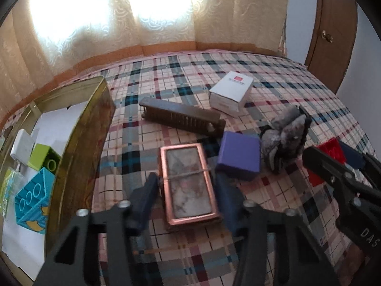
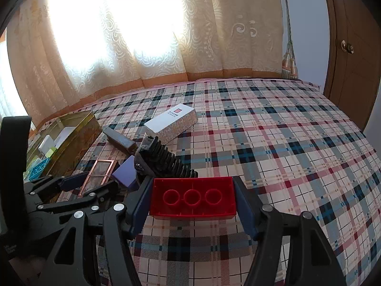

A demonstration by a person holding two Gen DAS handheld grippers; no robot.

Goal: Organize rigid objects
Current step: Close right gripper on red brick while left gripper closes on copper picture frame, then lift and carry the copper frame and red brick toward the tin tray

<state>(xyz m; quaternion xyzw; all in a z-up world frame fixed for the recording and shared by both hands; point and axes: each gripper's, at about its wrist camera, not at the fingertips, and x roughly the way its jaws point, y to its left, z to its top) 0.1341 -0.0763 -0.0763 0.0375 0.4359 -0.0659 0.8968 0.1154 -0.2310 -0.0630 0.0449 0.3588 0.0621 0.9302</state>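
My left gripper [image 1: 188, 190] is open, its fingers on either side of a copper-framed flat case [image 1: 189, 183] lying on the plaid bed; whether they touch it is unclear. My right gripper [image 2: 193, 202] is shut on a red toy brick [image 2: 193, 199], hollow side up, held just above the bed. The brick also shows in the left wrist view [image 1: 333, 151]. A gold tin box [image 1: 78, 152] stands at the left, holding a blue brick [image 1: 32, 199], a green brick [image 1: 44, 158] and a white charger [image 1: 22, 146].
On the bed lie a purple box [image 1: 240, 157], a dark wooden bar [image 1: 183, 116], a white carton [image 1: 232, 91] and a grey ribbed object [image 1: 285, 135]. Curtains hang behind the bed. A wooden door [image 1: 333, 31] is at the right.
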